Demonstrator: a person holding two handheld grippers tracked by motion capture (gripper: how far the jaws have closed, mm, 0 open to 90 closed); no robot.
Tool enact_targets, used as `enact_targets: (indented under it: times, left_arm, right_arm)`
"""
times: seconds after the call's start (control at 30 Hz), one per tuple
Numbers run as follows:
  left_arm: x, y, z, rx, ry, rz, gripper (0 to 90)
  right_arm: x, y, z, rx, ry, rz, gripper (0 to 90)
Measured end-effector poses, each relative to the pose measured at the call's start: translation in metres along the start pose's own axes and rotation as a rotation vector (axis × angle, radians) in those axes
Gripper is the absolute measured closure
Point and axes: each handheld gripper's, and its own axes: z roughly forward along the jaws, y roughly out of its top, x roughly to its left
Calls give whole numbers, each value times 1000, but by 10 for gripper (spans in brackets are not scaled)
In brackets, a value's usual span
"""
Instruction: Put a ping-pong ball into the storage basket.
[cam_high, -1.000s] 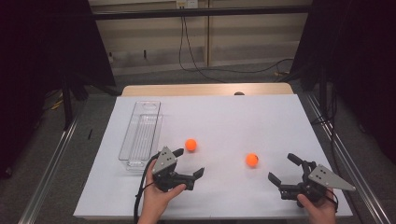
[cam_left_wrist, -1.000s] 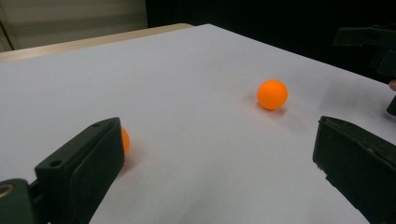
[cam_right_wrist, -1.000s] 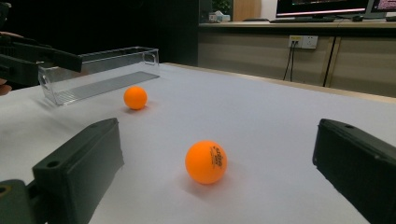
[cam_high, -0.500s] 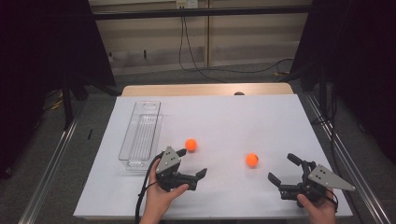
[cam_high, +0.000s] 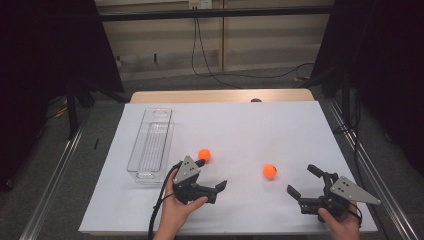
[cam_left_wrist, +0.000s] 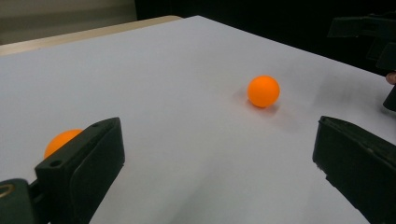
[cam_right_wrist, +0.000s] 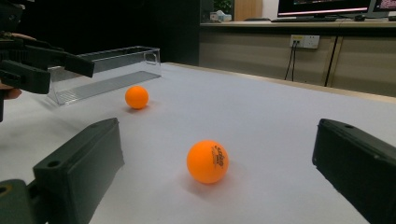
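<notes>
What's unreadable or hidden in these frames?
- Left ball, left gripper view: mostly hidden behind that gripper's own jaw.
- Print on the right ball, right gripper view: too small to read.
- Clear tray, high view: too small and see-through to tell whether its inside is bare.
- Right gripper, left gripper view: cut off by the frame's right edge.

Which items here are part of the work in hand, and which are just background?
In play:
left ball, beside the open left gripper
right ball, ahead of the open right gripper
clear tray, empty

Background:
white table sheet
wall cables
</notes>
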Motion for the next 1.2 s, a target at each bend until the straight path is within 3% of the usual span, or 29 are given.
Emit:
enact_targets:
  times: [1.2]
  left_arm:
    - [-6, 5, 17, 21, -18, 6, 27]
  right_arm:
    - [0, 0, 0, -1, 2, -1, 14]
